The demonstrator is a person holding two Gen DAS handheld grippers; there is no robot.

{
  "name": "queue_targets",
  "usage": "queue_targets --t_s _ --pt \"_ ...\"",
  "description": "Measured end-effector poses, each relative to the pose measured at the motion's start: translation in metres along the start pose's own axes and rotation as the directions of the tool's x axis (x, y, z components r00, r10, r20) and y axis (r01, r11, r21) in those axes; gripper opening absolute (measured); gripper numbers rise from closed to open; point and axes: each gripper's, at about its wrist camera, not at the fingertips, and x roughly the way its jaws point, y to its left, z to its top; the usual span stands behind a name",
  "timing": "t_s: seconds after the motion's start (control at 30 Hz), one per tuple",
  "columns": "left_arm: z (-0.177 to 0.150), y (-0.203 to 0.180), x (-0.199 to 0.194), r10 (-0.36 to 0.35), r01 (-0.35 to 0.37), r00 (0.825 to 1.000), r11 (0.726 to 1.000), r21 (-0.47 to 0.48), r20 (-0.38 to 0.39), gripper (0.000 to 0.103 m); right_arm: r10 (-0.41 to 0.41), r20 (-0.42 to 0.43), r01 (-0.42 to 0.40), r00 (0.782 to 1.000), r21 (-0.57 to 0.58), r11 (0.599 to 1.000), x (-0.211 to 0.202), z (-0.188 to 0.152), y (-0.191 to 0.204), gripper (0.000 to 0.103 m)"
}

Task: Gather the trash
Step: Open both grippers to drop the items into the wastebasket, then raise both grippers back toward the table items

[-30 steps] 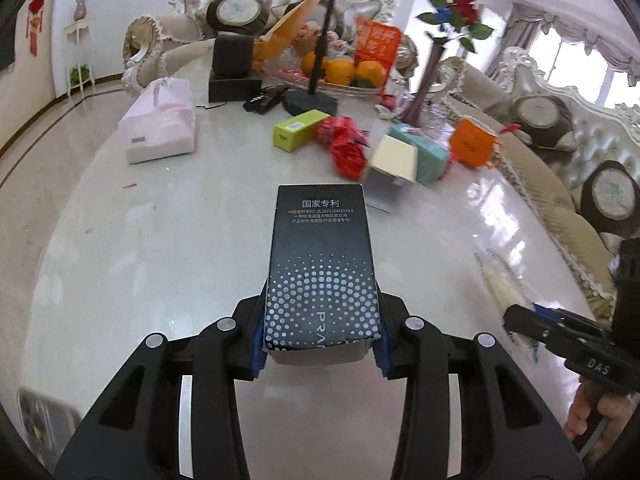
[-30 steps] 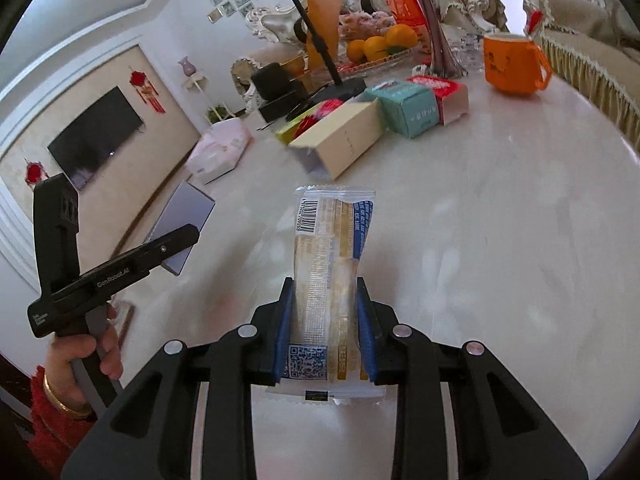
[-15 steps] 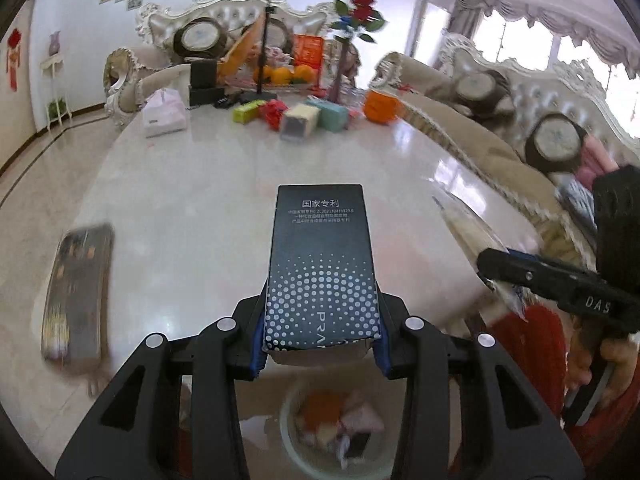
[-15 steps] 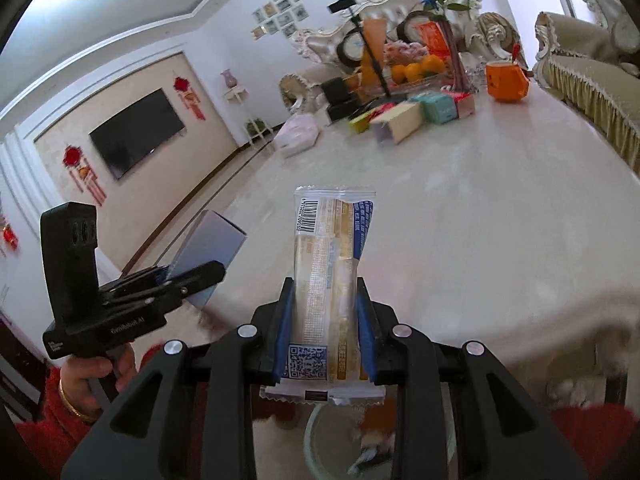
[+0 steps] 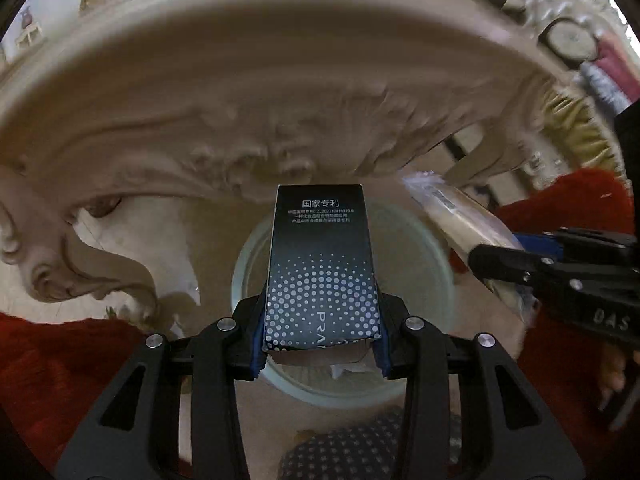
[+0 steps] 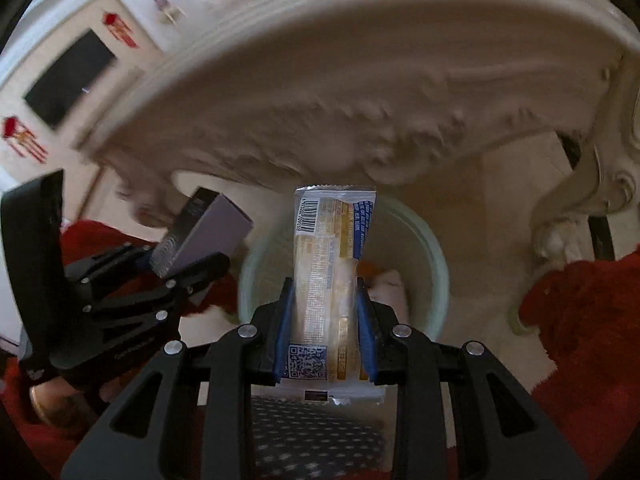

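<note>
My left gripper [image 5: 320,340] is shut on a black carton [image 5: 322,264] printed with white dots, and it points down over a pale green waste bin [image 5: 432,256] on the floor. My right gripper [image 6: 325,328] is shut on a clear snack wrapper [image 6: 330,264] with a barcode, held over the same bin [image 6: 430,256]. Scraps of trash lie inside the bin. In the right wrist view the left gripper [image 6: 176,260] and its carton [image 6: 208,232] show at the left. In the left wrist view the right gripper [image 5: 516,256] and the wrapper [image 5: 460,216] show at the right.
The carved cream table edge [image 5: 240,120] arches above the bin, with a scrolled leg [image 5: 80,272] at the left. Red sleeves [image 6: 580,320] and a dotted dark garment [image 6: 312,436] frame the bottom. A wall television [image 6: 68,80] shows far left.
Both grippers have dropped from above the tabletop to below its edge and tipped downward. The bin has come to the middle of both views. Carton and wrapper stay gripped.
</note>
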Motion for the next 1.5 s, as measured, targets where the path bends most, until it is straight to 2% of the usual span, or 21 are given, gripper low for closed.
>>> queue_targets --t_s 0.13,0.17,0.2,0.23,0.27,0.3,0.37,0.6,0.67,1.03,1.2,1.33,1.4,1.5 --pt "-0.005 -0.003 0.031 0.016 -0.014 0.999 0.999 0.031 -0.049 0.041 -0.048 -0.061 0.047 0.997 -0.021 0.999 0.03 -0.005 -0.004 0.027" --pt "-0.004 -0.003 0.037 0.017 -0.015 0.998 1.0 0.027 -0.064 0.045 -0.053 -0.069 0.051 0.996 -0.023 0.998 0.036 -0.004 -0.004 0.028" --pt "-0.004 -0.001 0.042 0.023 -0.021 0.996 1.0 0.019 -0.084 0.061 -0.063 -0.082 0.061 0.995 -0.027 0.998 0.042 -0.004 -0.006 0.03" --pt "-0.003 0.001 0.047 0.038 -0.037 0.994 0.999 0.011 -0.099 0.075 -0.078 -0.087 0.076 0.993 -0.028 0.997 0.046 -0.002 -0.006 0.038" --pt "-0.001 0.001 0.05 0.055 -0.054 0.994 0.998 0.009 -0.099 0.076 -0.098 -0.089 0.096 0.991 -0.028 0.995 0.047 -0.002 -0.007 0.047" --pt "-0.002 0.002 0.051 0.064 -0.063 0.993 0.998 0.009 -0.096 0.076 -0.122 -0.084 0.12 0.989 -0.025 0.992 0.048 -0.002 -0.009 0.06" --pt "-0.001 0.006 0.053 0.058 -0.058 0.994 0.998 0.001 -0.097 0.076 -0.136 -0.076 0.136 0.988 -0.008 0.991 0.048 -0.001 -0.015 0.061" --pt "-0.005 0.003 0.056 0.047 -0.046 0.993 0.999 0.011 -0.106 0.076 -0.14 -0.125 0.148 0.982 0.06 0.987 0.057 -0.01 -0.028 0.062" --pt "-0.006 0.001 0.056 0.034 -0.032 0.994 0.999 0.024 -0.106 0.076 -0.142 -0.127 0.149 0.982 0.052 0.987 0.058 -0.011 -0.025 0.067" --pt "-0.015 -0.004 0.048 0.027 -0.022 0.995 0.998 0.059 -0.095 0.076 -0.146 -0.071 0.148 0.987 0.028 0.989 0.041 -0.015 -0.019 0.07" --pt "-0.017 -0.001 0.035 0.011 -0.008 0.998 0.999 0.054 -0.061 0.076 -0.125 -0.039 0.126 0.991 0.019 0.992 0.029 -0.017 -0.014 0.07" --pt "-0.018 0.001 0.0 -0.036 0.035 0.999 0.998 0.05 0.01 0.076 -0.083 -0.002 0.083 0.997 0.002 0.997 0.006 -0.018 -0.005 0.07" --pt "-0.016 0.004 -0.024 -0.078 0.076 0.995 0.997 0.034 0.059 0.076 -0.038 0.048 0.039 0.998 -0.016 0.999 -0.019 -0.017 0.003 0.07" --pt "-0.008 0.01 -0.051 -0.096 0.095 0.99 0.995 0.013 0.105 0.076 -0.021 0.137 0.026 0.99 -0.042 0.999 -0.051 -0.01 0.013 0.07"
